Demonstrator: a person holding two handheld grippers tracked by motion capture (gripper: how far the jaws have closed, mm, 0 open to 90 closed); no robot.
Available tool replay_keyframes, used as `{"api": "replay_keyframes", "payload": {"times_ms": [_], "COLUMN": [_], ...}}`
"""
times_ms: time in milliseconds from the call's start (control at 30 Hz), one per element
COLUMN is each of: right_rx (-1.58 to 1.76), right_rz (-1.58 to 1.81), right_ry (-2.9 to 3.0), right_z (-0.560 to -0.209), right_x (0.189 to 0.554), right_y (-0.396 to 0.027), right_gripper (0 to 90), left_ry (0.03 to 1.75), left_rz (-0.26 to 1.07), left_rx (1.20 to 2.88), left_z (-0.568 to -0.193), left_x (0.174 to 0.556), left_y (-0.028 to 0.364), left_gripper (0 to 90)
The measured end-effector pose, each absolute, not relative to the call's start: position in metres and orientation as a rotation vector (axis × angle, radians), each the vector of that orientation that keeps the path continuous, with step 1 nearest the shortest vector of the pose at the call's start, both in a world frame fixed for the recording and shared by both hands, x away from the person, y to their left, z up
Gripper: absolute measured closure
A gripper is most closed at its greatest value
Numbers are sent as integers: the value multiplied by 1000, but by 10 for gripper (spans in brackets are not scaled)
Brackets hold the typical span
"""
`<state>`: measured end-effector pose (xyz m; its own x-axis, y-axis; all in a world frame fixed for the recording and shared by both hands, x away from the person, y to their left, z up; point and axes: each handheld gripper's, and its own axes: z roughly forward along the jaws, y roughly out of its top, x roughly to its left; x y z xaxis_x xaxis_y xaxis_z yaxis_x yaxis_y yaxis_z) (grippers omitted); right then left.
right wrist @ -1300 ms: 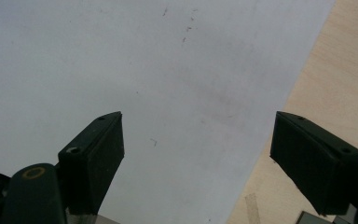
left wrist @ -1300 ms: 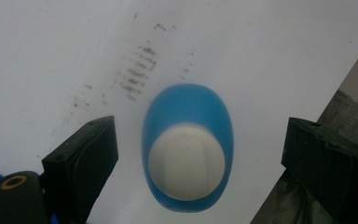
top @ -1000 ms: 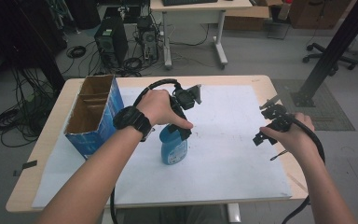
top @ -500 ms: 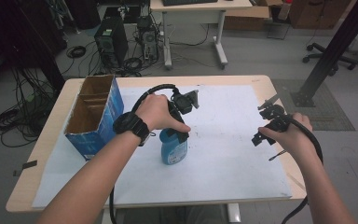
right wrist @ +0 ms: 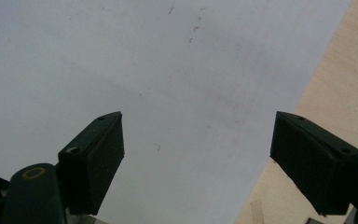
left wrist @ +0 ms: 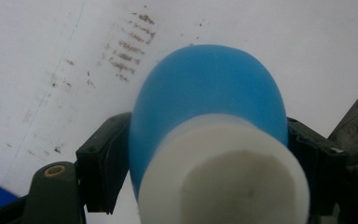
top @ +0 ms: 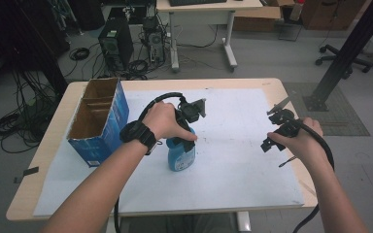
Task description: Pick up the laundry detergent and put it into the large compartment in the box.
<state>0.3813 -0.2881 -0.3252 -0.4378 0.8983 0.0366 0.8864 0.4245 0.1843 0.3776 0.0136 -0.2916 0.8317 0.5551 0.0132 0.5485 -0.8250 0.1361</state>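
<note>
Blue bottle (top: 181, 154) upright on white-papered table (top: 243, 165), left tool (left wrist: 205, 154) closing around it, right tool (right wrist: 198, 158) apart, cables on grey floor (top: 29, 121)

L gripper (left wrist: 205, 154) jaws closing, R gripper (right wrist: 196, 149) jaws wide apart.

Left gripper (top: 190, 127) down on the blue bottle (top: 181, 154), right gripper (top: 278, 130) idle off to the side.

From above I see my left hand (top: 162, 121) holding its gripper over the top of the upright bottle, which stands on the white sheet (top: 233, 179) near the table's (top: 43, 155) middle; its jaws have just been closing with the bottle's top between them. An open blue cardboard box (top: 99, 121) stands just left of my wrist. My right hand (top: 303, 143) holds its gripper above the sheet's right edge, well apart from the bottle.
</note>
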Motion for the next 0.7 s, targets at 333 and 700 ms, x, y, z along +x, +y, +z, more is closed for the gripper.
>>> {"api": "replay_keyframes", "payload": {"times_ms": [333,700], "right_rx": [1632,1639], "right_rz": [273,266], "right_ry": [2592,2588], "right_z": [-325,-324], "right_x": [381,380], "right_y": [-288,-290], "right_gripper": [174,174], "left_ry": [870,890], "left_rz": [85,65], "left_rx": [2903,2906], "left_z": [-294,-294], "left_x": [378,380], "left_y": [13,13], "left_gripper": [366,374]}}
